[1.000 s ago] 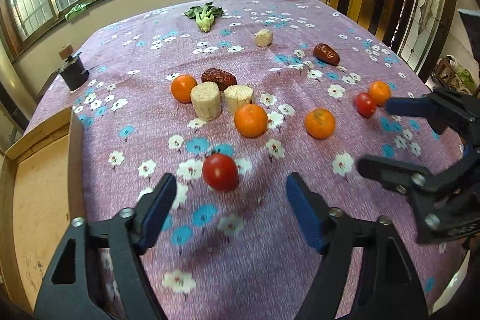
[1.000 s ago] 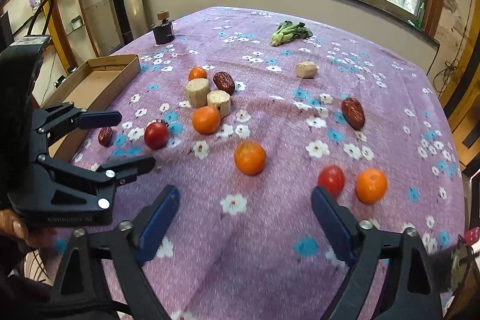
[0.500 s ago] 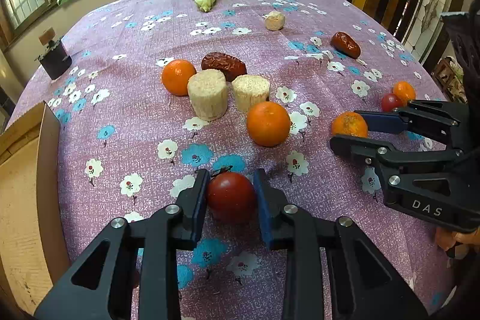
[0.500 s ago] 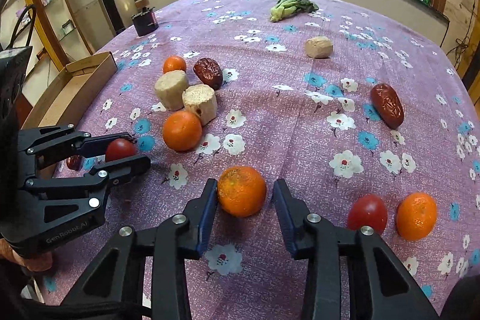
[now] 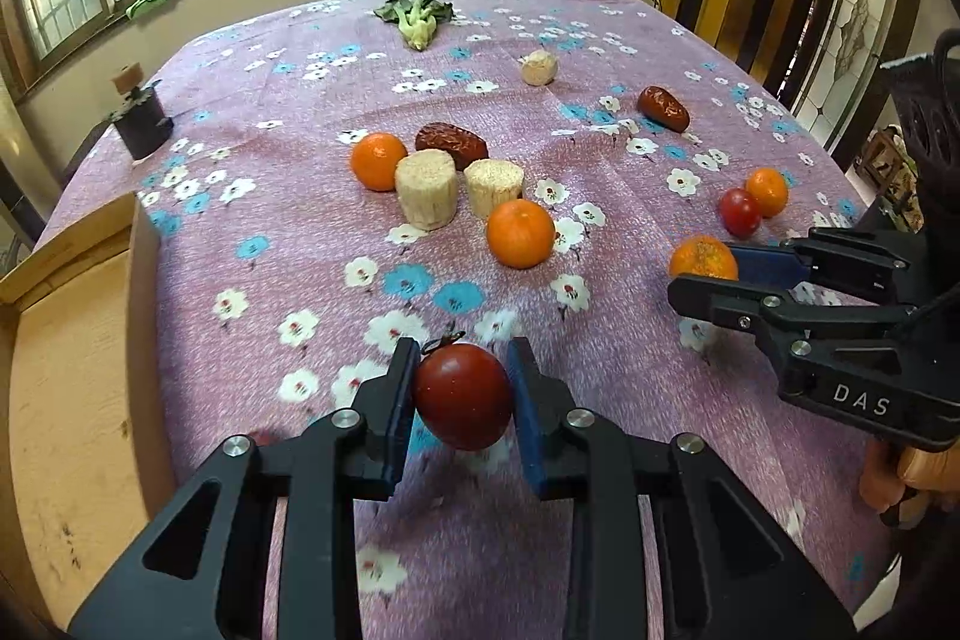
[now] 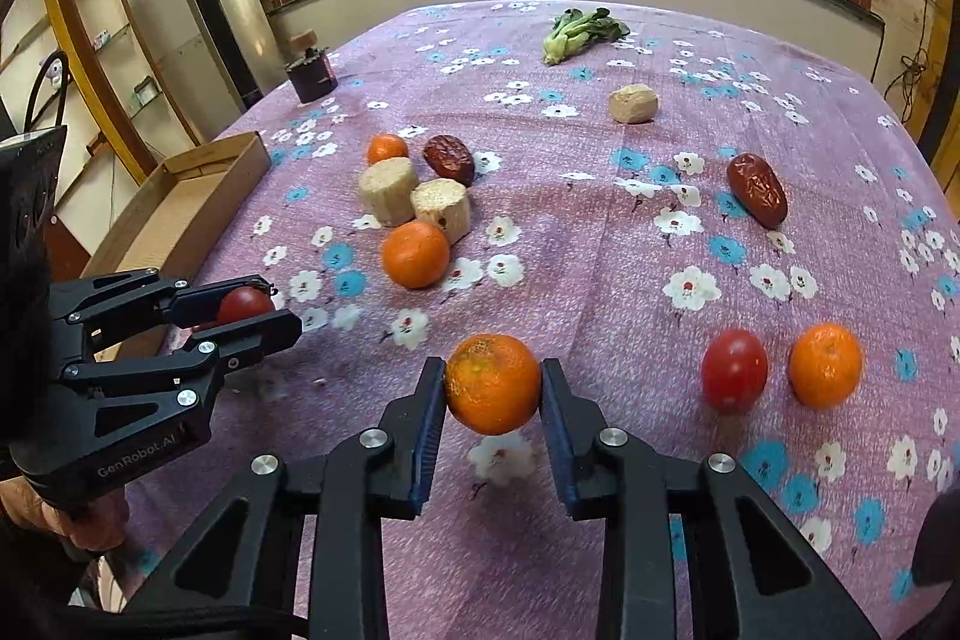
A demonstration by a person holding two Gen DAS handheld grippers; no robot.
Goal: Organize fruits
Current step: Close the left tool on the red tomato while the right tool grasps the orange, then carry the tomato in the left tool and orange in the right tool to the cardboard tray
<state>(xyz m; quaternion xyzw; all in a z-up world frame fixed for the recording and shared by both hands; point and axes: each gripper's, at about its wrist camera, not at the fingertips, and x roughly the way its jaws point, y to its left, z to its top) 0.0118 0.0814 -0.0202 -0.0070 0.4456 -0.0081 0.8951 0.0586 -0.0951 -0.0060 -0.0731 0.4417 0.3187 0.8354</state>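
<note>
fruits are lying scattered over the flowered surface [image 5: 600, 172]. at the bottom centre of the left wrist view, the left tool [image 5: 462, 388] is pinching a red tomato [image 5: 463, 396], its jaws having just been closing. at the bottom centre of the right wrist view, the right tool [image 6: 493, 388] is pinching an orange [image 6: 493, 383]. farther up, toward mid-frame, a second orange [image 6: 416, 254] is sitting in front of two pale cylinders [image 6: 414, 199]. a cardboard box [image 6: 198, 196] is lying at the left edge.
</note>
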